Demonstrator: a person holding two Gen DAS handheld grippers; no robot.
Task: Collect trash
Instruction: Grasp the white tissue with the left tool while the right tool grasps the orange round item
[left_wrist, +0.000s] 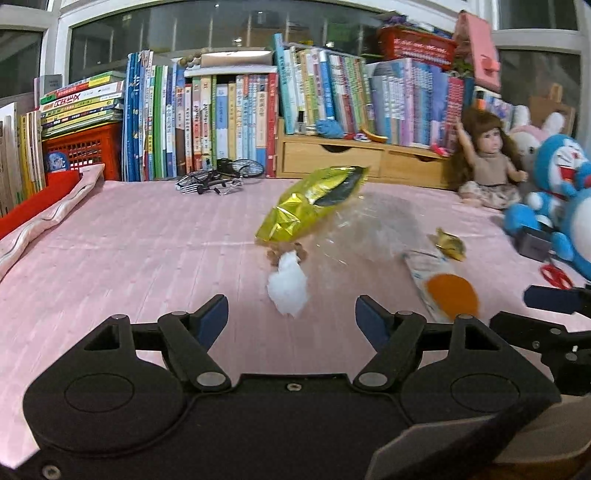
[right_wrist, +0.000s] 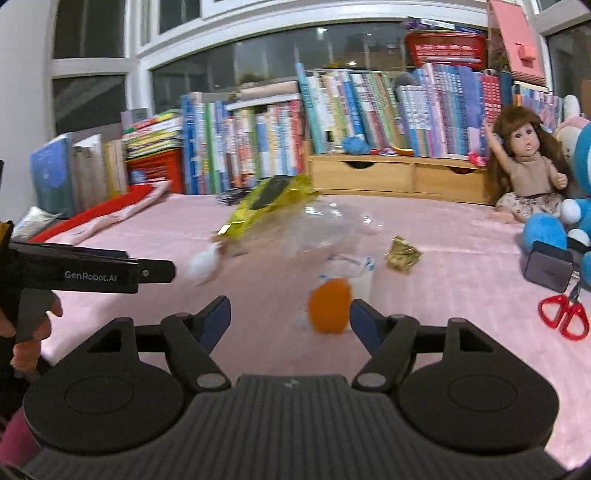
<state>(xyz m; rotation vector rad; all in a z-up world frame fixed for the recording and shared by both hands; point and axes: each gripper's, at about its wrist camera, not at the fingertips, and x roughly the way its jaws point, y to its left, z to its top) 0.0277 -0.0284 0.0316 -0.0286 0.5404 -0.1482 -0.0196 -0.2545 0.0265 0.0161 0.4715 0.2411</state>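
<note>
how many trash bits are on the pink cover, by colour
yellow-gold: 2, the foil bag and the small crumpled wrapper
white: 1, the tissue wad
clear: 1, the plastic bag
white with an orange spot: 1, the flat packet
total: 5

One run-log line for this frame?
left gripper: open, empty | right gripper: open, empty | ahead: white wad, yellow bag, orange-spot wrapper | collected: none visible

Both wrist cameras sit low behind their open tongs, facing the bookshelf (left_wrist: 229, 122). Each sees the yellow wrapper (left_wrist: 314, 199) ahead; the right stands right of the left.
</note>
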